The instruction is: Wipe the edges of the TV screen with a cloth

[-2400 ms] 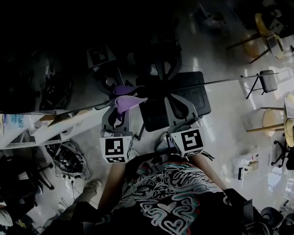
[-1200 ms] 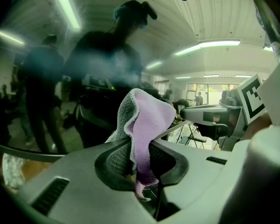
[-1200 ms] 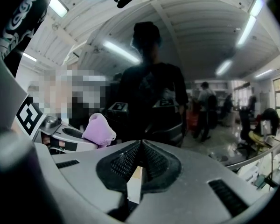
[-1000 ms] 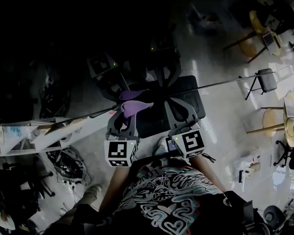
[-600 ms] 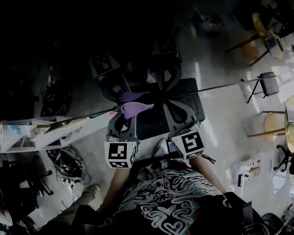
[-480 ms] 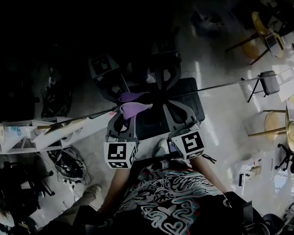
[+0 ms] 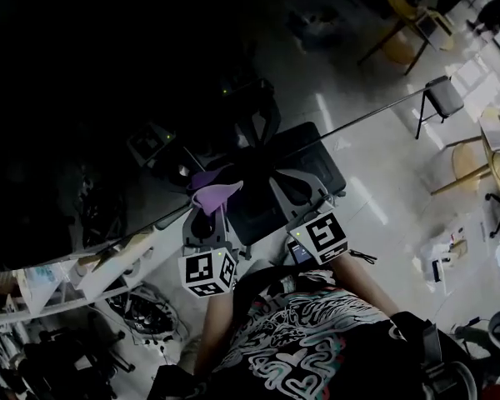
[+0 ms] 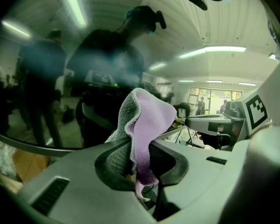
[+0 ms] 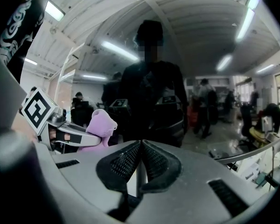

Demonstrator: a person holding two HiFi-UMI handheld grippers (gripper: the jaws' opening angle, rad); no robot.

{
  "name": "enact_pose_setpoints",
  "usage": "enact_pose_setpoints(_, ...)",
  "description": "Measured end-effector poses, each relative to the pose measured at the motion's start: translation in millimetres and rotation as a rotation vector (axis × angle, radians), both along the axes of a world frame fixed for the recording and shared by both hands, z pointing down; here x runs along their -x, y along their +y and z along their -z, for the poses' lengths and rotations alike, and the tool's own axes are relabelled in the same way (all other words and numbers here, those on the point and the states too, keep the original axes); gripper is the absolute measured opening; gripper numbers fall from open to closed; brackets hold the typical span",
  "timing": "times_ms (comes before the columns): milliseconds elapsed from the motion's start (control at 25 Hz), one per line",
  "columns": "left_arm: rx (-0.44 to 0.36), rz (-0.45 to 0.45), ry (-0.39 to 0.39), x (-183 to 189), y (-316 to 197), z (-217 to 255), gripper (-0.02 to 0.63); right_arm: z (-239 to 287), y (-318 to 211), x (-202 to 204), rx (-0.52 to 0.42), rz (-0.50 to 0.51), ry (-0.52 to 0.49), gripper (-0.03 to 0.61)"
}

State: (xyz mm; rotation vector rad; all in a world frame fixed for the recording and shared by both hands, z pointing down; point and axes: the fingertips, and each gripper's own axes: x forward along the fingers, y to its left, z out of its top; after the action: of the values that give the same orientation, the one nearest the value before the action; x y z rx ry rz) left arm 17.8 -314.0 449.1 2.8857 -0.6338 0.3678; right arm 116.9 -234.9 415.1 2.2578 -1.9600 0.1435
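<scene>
Fuzzy lilac cloth [image 8: 148,118] pinched in left tool [image 8: 141,148].

Open office/lab w/ strip lights [image 8: 224,49], chair [image 7: 440,98], rnd table [image 7: 469,162].

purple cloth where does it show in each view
Head view: left of centre, cloth at the left gripper tip.
Left gripper view: centre, clamped between the fingers.
Right gripper view: left of centre, sticking up.
Shared landmark: the dark screen behind it.
</scene>
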Motion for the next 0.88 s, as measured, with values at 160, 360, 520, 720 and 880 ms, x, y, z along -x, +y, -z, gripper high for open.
enact_pose_setpoints(160, 0.033, -0.051, 0.002, -7, -4, -1, 0.071, 7, 10, 1, 0.007, -0.095, 0.005, 0.029)
enact_pose_setpoints(360, 0.031, -0.079, -0.009, -4, 1, 1, 0.071, 15, 32, 0, 0.024, -0.193, -0.003, 0.029)
enact_pose_setpoints(520, 0.009, -0.118, 0.019, -9, 1, 0, 0.069, 14, 44, -7, 0.029, -0.262, 0.011, 0.029)
enact_pose_setpoints(720, 0.032, -0.151, 0.022, -16, 7, -6, 0.070, 11, 52, -6, 0.032, -0.299, 0.011, 0.029)
enact_pose_setpoints(880, 0.041, -0.156, 0.026, -19, 11, -7, 0.069, 14, 55, -11, 0.018, -0.298, 0.016, 0.029)
